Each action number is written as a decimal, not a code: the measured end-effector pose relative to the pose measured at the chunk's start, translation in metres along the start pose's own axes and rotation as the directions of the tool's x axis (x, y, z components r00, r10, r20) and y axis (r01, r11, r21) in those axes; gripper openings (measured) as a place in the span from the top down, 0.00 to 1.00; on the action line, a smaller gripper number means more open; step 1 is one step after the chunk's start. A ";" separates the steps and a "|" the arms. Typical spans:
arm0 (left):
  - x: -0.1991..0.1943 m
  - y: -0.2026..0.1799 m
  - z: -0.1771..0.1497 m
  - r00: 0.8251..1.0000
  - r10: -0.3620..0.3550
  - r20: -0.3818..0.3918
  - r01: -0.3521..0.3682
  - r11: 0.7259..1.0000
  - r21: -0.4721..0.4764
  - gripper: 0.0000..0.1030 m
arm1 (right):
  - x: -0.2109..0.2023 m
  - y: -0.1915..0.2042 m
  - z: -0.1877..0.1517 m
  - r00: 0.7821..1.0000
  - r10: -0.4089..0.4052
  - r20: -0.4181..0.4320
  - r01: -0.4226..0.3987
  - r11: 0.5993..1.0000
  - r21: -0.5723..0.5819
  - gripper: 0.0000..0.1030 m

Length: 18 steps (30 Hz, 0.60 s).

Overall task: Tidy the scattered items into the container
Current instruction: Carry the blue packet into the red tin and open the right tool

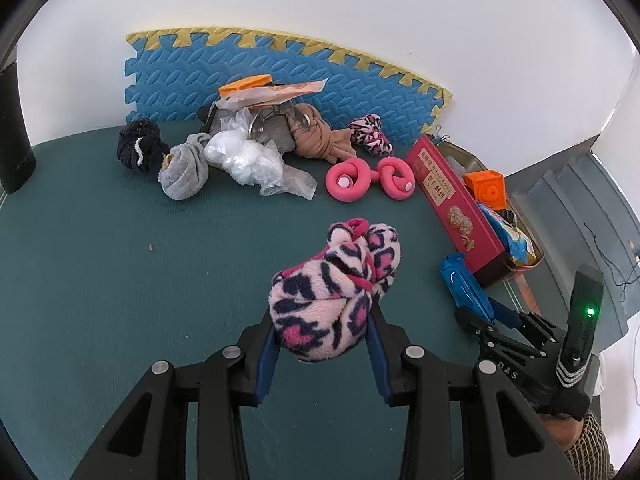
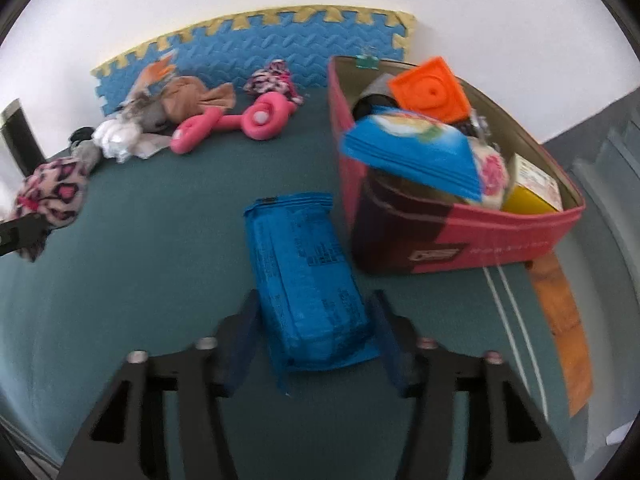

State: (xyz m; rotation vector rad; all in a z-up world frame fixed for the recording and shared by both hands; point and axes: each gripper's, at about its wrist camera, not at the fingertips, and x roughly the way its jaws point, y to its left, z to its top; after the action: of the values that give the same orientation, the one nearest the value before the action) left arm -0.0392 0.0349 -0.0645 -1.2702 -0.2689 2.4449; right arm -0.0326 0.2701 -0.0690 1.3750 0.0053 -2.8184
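A: Left wrist view: left gripper [image 1: 322, 332] clamps a rolled leopard-print fleece sock [image 1: 334, 294] between its blue pads, above the green mat [image 1: 120, 280]. Pile at the back: dark sock [image 1: 140, 148], grey sock [image 1: 184, 172], plastic bags [image 1: 252, 160], brown cloth [image 1: 316, 136], pink dumbbell toy [image 1: 370, 178].

B: Right wrist view: right gripper [image 2: 316, 330] closes on a blue snack packet [image 2: 308, 284], its far end near the red box [image 2: 460, 236].

A: Box contents?

B: Orange block [image 2: 430, 90], blue pouch [image 2: 416, 156], yellow carton [image 2: 532, 192]. Box sits at the mat's right edge, just beside the blue foam tile [image 2: 280, 48].
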 end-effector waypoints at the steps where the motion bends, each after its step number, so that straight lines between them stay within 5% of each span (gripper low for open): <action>1: 0.000 0.000 0.000 1.000 0.001 0.000 -0.001 1.000 0.002 0.60 | -0.001 0.000 0.000 1.000 0.015 -0.001 -0.015 1.000 0.005 0.51; 5: 0.000 -0.001 0.000 1.000 0.003 0.002 -0.003 1.000 0.004 0.60 | -0.018 -0.001 0.003 0.993 0.116 0.038 -0.118 0.991 0.061 0.52; 11: 0.002 0.000 0.000 1.000 0.005 -0.002 -0.005 1.000 0.000 0.60 | -0.072 -0.011 0.022 0.963 0.166 0.211 -0.194 0.973 0.122 0.52; 14: 0.003 -0.001 0.000 1.000 0.003 -0.005 -0.003 1.000 0.002 0.60 | -0.090 -0.027 0.031 0.951 0.115 0.287 -0.173 0.967 0.185 0.52; 18: 0.004 -0.004 -0.001 1.000 0.003 -0.009 -0.003 1.000 0.007 0.60 | -0.077 -0.048 0.041 0.960 0.029 0.279 -0.100 0.965 0.244 0.52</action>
State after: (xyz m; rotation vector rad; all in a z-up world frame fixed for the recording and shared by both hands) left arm -0.0393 0.0400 -0.0667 -1.2790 -0.2561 2.4399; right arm -0.0176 0.3183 0.0171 0.9793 -0.4113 -3.0075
